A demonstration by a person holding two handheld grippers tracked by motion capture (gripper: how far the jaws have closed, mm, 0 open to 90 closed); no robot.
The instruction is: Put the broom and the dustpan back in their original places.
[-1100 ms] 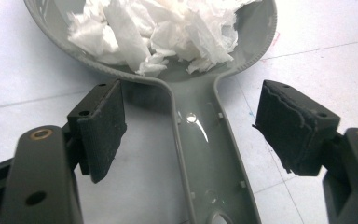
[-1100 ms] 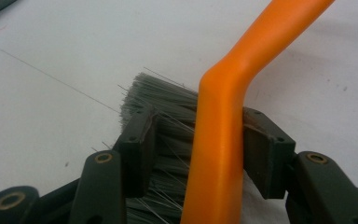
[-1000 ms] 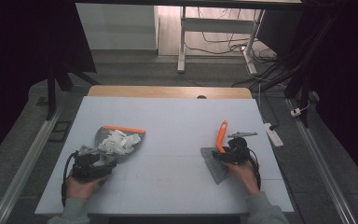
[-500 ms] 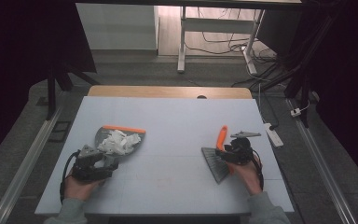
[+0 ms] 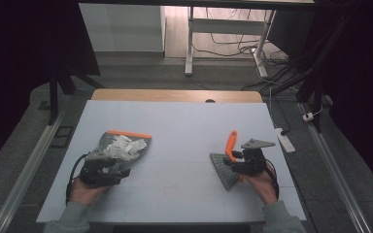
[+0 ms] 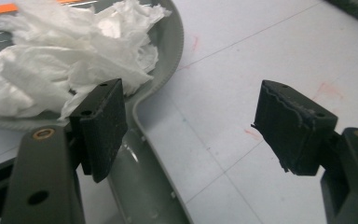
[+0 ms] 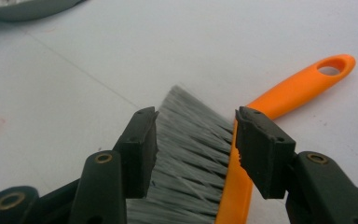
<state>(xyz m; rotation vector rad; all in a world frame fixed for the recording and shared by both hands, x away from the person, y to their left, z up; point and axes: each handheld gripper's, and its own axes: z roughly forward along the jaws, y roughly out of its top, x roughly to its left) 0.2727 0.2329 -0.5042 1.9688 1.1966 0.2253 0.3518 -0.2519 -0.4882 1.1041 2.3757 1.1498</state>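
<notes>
The left hand-held gripper [image 6: 186,126] now stands open beside the dustpan [image 6: 140,154]; the right hand-held gripper [image 7: 196,149], open too, has released the brush [image 7: 242,140].

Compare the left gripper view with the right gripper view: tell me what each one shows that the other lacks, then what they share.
Left gripper view: crumpled white tissue heaped in the grey dustpan, whose handle runs between the open left claw.

Right gripper view: the brush with grey bristles and an orange handle, lying between the parted jaws of the right claw.

Both: the white table and part of the dustpan.
</notes>
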